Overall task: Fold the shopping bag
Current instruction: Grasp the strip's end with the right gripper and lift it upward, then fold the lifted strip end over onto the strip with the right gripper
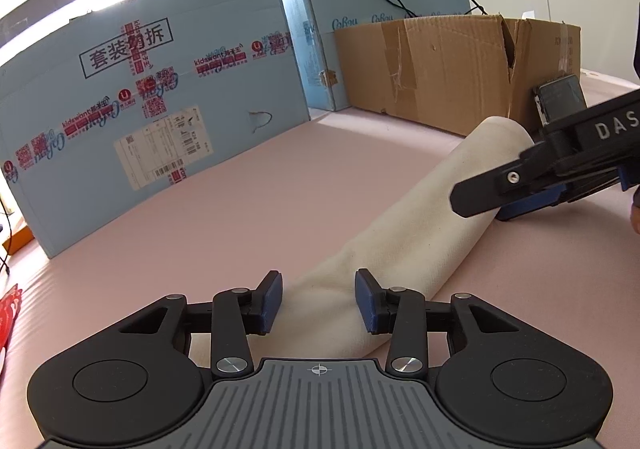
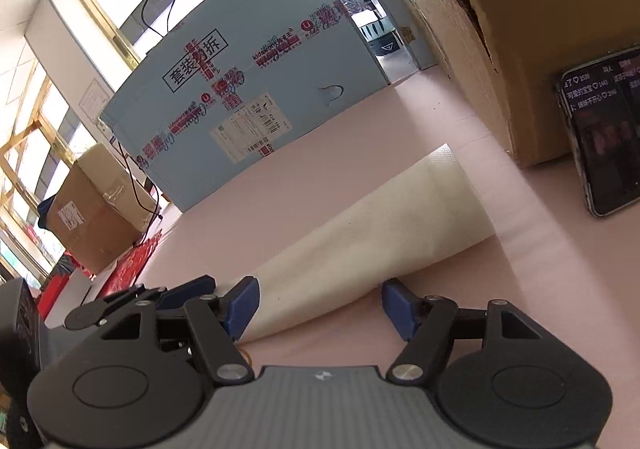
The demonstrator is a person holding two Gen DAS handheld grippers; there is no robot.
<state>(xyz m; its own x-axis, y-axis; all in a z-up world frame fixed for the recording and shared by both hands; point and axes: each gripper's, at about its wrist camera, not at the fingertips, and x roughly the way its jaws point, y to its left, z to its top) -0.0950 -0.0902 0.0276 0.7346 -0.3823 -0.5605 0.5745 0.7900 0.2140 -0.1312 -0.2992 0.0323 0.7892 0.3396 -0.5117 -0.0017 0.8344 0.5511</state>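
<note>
Shopping bag point(image 1: 408, 233), cream canvas, lies rolled on the pink desk point(image 1: 240, 217), running from 6 toward 2 o'clock. Left gripper point(image 1: 319, 301) fingers straddle its near end, seemingly untouching; right gripper point(image 2: 316, 309) fingers spread. Unpinned, the roll could spring open.

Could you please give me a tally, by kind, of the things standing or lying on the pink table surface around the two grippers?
Cream shopping bag, rolled up: 1
Light blue printed cartons: 2
Brown cardboard box: 1
Phone leaning on the brown box: 1
Total: 5
A further brown box stands beyond the table's edge and is not counted.
</note>
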